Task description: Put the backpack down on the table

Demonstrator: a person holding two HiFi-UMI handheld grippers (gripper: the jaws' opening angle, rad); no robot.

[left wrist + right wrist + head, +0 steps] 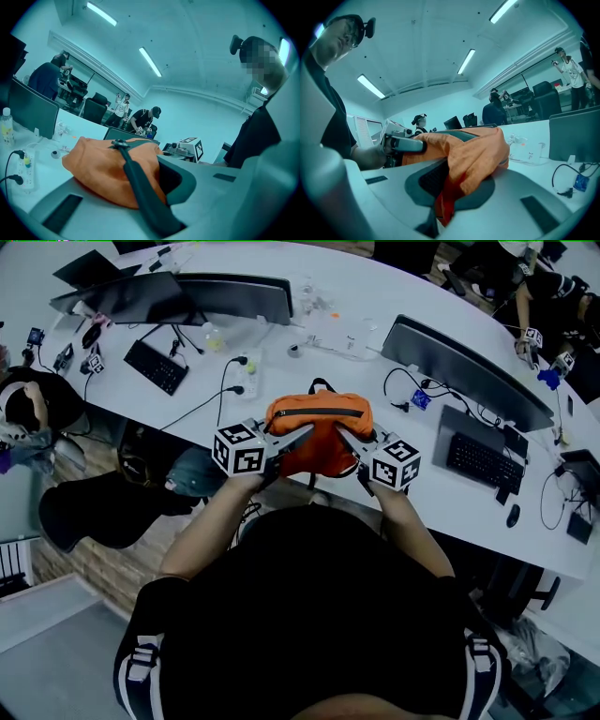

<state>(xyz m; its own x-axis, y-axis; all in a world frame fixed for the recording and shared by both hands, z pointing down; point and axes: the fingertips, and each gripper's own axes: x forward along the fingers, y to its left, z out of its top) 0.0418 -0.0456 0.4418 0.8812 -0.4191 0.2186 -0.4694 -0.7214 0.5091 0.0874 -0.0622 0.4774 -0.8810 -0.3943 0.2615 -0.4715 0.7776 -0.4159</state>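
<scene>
Backpack: we hold an orange backpack [319, 432] with a dark zip band across its top, slung between our two grippers in front of our chest.
Where it sits: it is over the near edge of the white table [281, 352]. We cannot tell whether its underside touches the tabletop.
Left gripper: our left gripper [289, 441] has its jaws squeezed fully together on the bag's left side, with orange cloth and a dark strap [136, 183] pinched between them.
Right gripper: our right gripper [349, 441] is likewise clamped tight on the bag's right side. Bunched orange fabric fills the jaws, and a red fold [449, 197] hangs down in the gap.
Top of bag: a black carry loop [322, 385] stands up at the far side.
Just behind: a white power strip [246, 371] lies on the table with black plugs in it.
To our left: we see a black keyboard [156, 367] in front of a dark curved monitor [234, 296].
To our right: we see a second keyboard [483, 463], a mouse [513, 516] and another dark monitor [469, 371].
Farther out: both gripper views show other people at distant desks under long ceiling lights.
</scene>
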